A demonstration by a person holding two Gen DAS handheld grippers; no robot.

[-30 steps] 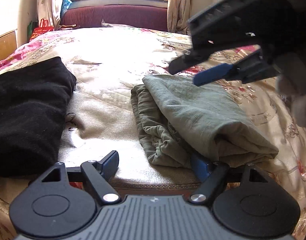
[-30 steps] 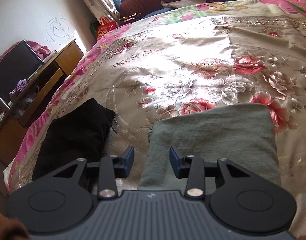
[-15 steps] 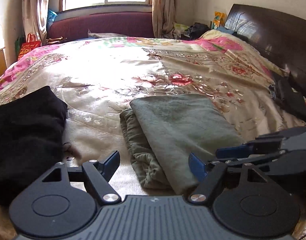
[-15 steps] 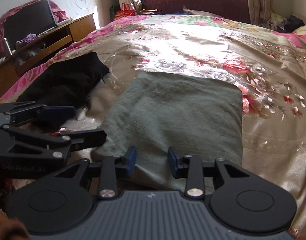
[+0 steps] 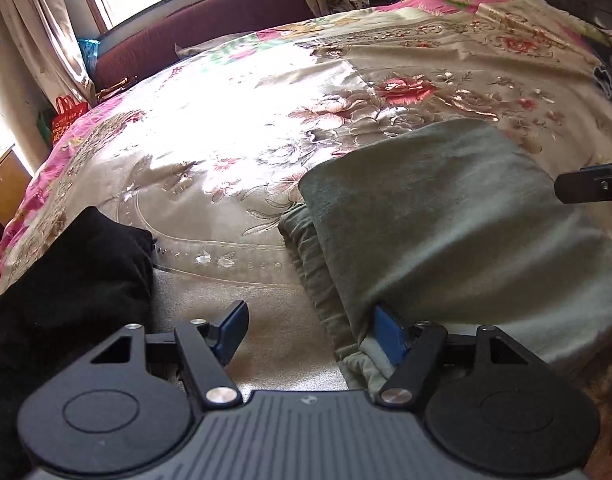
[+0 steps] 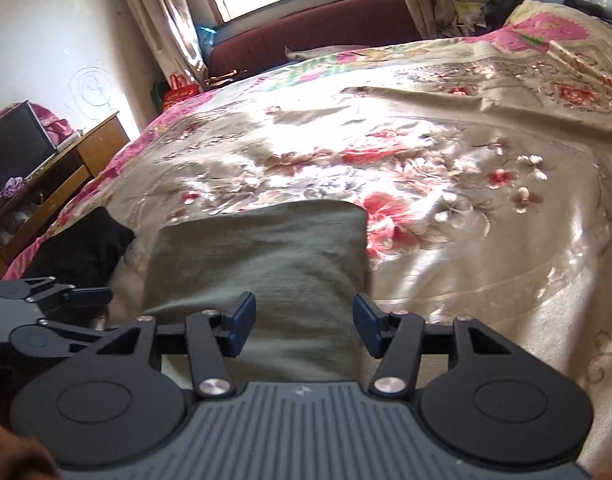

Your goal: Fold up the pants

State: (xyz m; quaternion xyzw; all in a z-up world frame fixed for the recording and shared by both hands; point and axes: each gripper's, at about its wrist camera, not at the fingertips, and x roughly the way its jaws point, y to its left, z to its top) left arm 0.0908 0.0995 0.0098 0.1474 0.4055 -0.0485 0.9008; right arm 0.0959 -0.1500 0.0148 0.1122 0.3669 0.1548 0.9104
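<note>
Near the bed's (image 5: pixel 226 160) front edge, the left gripper (image 5: pixel 310 336) is closing astride the pants' (image 5: pixel 446 216) hem and may bunch layers; the right gripper (image 6: pixel 302 326) is opening, empty.

Olive pants (image 5: pixel 458 216), apparently folded, on bedspread (image 5: pixel 234 136)

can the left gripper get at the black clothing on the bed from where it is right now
Probably yes. The black clothing lies just left of the left gripper, with only bare bedspread between. Its jaws are closing, with the edge of the green pants at the right finger, nothing clamped.
</note>
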